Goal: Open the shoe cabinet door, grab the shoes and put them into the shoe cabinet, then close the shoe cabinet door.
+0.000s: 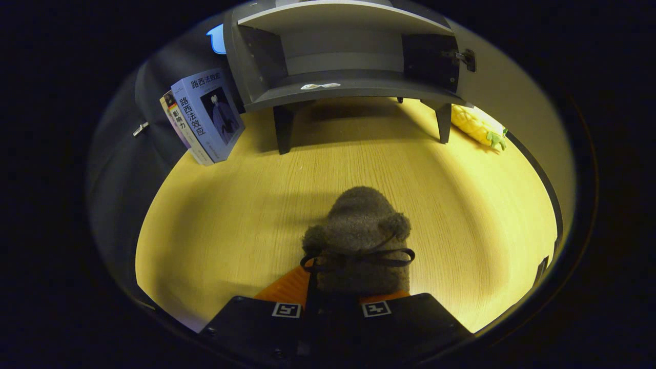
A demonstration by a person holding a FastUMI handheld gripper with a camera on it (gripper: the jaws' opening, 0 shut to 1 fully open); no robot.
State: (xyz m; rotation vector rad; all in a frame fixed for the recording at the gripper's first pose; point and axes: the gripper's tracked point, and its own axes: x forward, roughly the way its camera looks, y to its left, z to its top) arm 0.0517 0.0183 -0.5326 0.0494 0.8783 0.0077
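Note:
A fuzzy grey-brown shoe [359,230] with two small pom-poms and a dark bow sits between my fingers, its toe pointing away toward the cabinet. My gripper [333,300] is shut on the shoe's heel end, and the fingers press it from both sides. Beyond the shoe, across the wooden table [230,225], stands the grey shoe cabinet [338,82] on short legs. Its door [512,97] is swung open to the right, and the inner shelf is bare apart from a small white sticker at the front lip.
Two books [205,115] lean upright left of the cabinet. A yellow pineapple-shaped plush toy [476,125] lies by the cabinet's right leg, under the open door. The table edge curves round on the right.

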